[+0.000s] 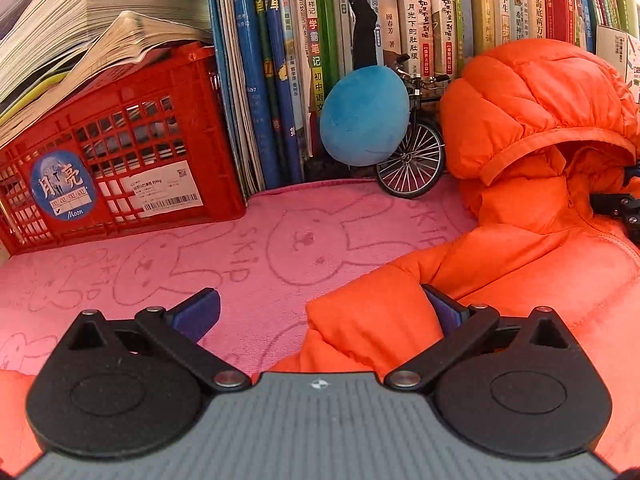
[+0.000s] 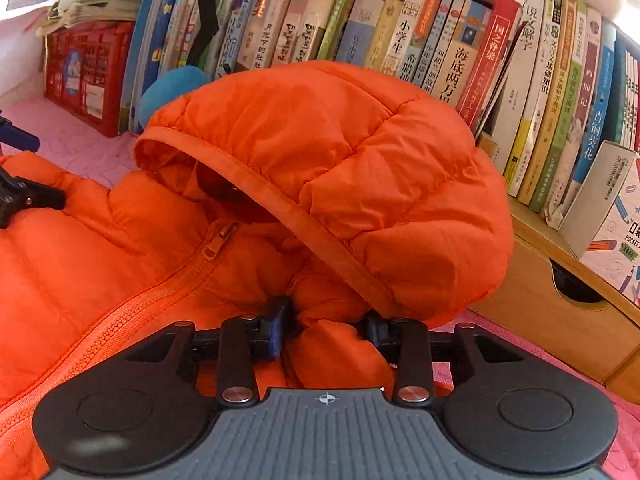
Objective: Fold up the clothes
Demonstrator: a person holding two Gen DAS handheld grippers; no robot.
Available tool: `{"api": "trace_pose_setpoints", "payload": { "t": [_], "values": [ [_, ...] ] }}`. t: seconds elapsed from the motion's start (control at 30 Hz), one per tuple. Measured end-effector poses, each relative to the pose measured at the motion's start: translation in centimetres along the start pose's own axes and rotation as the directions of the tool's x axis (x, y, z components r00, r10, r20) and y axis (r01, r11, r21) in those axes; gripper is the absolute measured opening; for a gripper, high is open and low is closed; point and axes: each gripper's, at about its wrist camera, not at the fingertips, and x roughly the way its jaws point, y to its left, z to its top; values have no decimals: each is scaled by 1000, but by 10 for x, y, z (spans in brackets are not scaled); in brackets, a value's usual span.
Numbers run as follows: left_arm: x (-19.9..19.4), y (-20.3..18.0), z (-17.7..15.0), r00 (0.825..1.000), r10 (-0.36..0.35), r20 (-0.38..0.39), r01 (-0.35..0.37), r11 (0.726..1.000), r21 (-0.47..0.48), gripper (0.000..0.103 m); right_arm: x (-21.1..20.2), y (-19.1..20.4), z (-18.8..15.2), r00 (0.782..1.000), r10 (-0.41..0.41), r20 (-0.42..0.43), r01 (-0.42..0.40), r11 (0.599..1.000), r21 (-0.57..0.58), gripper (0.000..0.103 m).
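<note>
An orange puffy hooded jacket [image 2: 120, 248] lies zipped on a pink rabbit-print towel [image 1: 240, 248], its hood [image 2: 360, 152] propped up against the books. In the right wrist view my right gripper [image 2: 327, 330] sits just below the hood, and its pads pinch a bulging fold of the jacket by the collar. In the left wrist view my left gripper [image 1: 320, 312] stands open. Its right finger [image 1: 444, 308] presses into the jacket's sleeve [image 1: 368, 320], while its left finger [image 1: 196, 312] is over bare towel. The right gripper's black linkage [image 1: 616, 208] shows at that view's right edge.
Behind the towel stands a row of upright books [image 1: 440, 20]. A red plastic crate [image 1: 120, 160] stacked with books is at the back left. A blue plush ball [image 1: 364, 116] and a small model bicycle [image 1: 412, 160] lean on the books. A wooden drawer unit [image 2: 560, 320] is on the right.
</note>
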Motion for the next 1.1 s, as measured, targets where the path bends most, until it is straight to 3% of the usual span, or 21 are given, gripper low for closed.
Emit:
{"api": "trace_pose_setpoints", "payload": {
  "t": [0.1, 0.17, 0.23, 0.3, 0.37, 0.43, 0.57, 0.63, 0.73, 0.77, 0.8, 0.83, 0.87, 0.93, 0.97, 1.0, 1.1],
  "values": [
    [-13, -7, 3, 997, 67, 24, -67, 998, -10, 103, -18, -10, -2, 1000, -28, -14, 29, 997, 71, 42],
    [-33, -11, 7, 996, 75, 39, -72, 995, -72, 98, -48, -6, -10, 999, -33, 33, 31, 998, 56, 44],
    [-62, -22, 8, 995, 43, 93, -33, 993, -112, 98, -80, 3, -17, 996, -18, 91, 18, 1000, 2, 45],
    [-95, -39, 8, 986, 6, 169, 18, 989, -144, 101, -104, 27, -26, 991, 18, 135, -1, 991, -130, 46],
    [-113, -73, 4, 977, 35, 209, -26, 999, -46, 102, -112, 50, -39, 990, 10, 143, 27, 966, -256, 45],
    [-106, -106, -7, 975, 110, 195, -133, 985, 109, 102, -111, 69, -51, 989, -44, 141, 90, 936, -341, 45],
    [-79, -117, -29, 952, 247, 179, -285, 930, 233, 102, -108, 33, -69, 972, -213, 96, 231, 936, -266, 46],
    [-75, -106, -24, 941, 296, 163, -324, 928, 186, 102, -105, 2, -86, 947, -318, 52, 322, 921, -218, 46],
    [-65, -81, -17, 945, 318, 76, -325, 940, 100, 102, -103, -61, -132, 871, -487, -61, 474, 867, -154, 46],
    [-63, -71, -15, 950, 311, 41, -313, 948, 55, 102, -106, -80, -140, 862, -499, -87, 490, 865, -109, 52],
    [-61, -64, -14, 952, 307, 20, -307, 951, 31, 103, -109, -96, -146, 859, -500, -110, 496, 866, -59, 63],
    [-61, -58, -13, 953, 304, 9, -304, 953, 8, 103, -115, -112, -151, 850, -505, -148, 510, 860, -4, 64],
    [-61, -53, -13, 954, 301, -2, -301, 954, -14, 103, -118, -123, -154, 831, -525, -182, 537, 843, 21, 64],
    [-78, -45, -17, 962, 274, 10, -273, 960, -56, 99, -124, -128, -156, 771, -598, -219, 615, 788, 14, 63],
    [-92, -44, -21, 976, 219, 17, -217, 973, -76, 100, -136, -126, -157, 778, -591, -212, 612, 790, 45, 61],
    [-107, -43, -26, 987, 160, 25, -157, 983, -96, 100, -151, -124, -158, 799, -568, -196, 592, 801, 88, 61],
    [-154, -51, -41, 998, 40, 55, -34, 993, -114, 100, -205, -101, -154, 906, -420, -62, 422, 879, 219, 64]
  ]
}}
